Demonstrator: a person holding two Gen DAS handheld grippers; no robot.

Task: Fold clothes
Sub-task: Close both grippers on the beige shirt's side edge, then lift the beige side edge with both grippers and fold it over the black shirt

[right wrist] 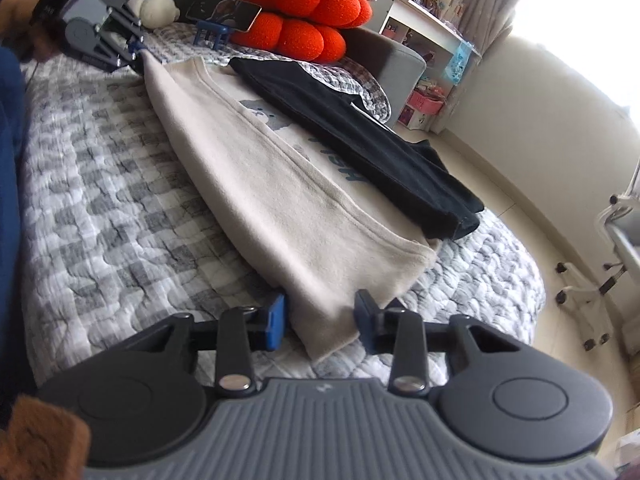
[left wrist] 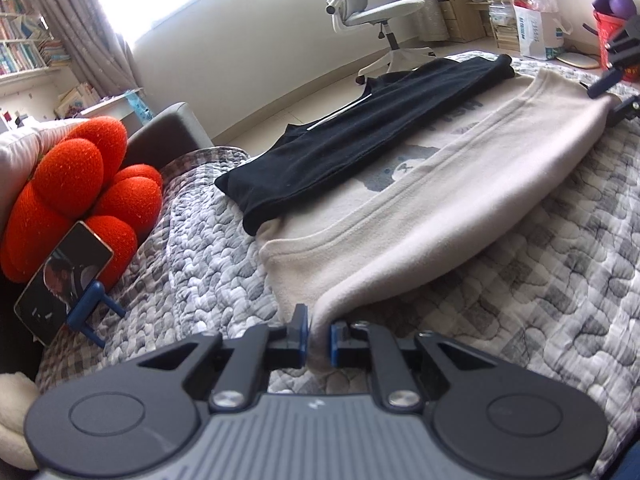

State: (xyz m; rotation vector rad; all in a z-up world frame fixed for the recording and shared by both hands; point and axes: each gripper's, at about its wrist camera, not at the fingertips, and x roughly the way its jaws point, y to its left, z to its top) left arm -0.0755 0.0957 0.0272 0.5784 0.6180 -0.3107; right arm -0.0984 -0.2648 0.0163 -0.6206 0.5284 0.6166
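A beige sweatshirt with a grey-blue print lies across the quilted bed, its near edge raised into a long fold. A folded black garment rests on its far side. My left gripper is shut on one corner of the raised beige edge. At the other end, my right gripper has the opposite beige corner filling the space between its jaws. Both pads touch the fabric, and the corner hangs lifted off the quilt.
The grey-and-white checked quilt covers the bed. An orange cushion and a phone on a blue stand sit at the bed's head. An office chair stands on the floor beyond. A blue sleeve shows at the left.
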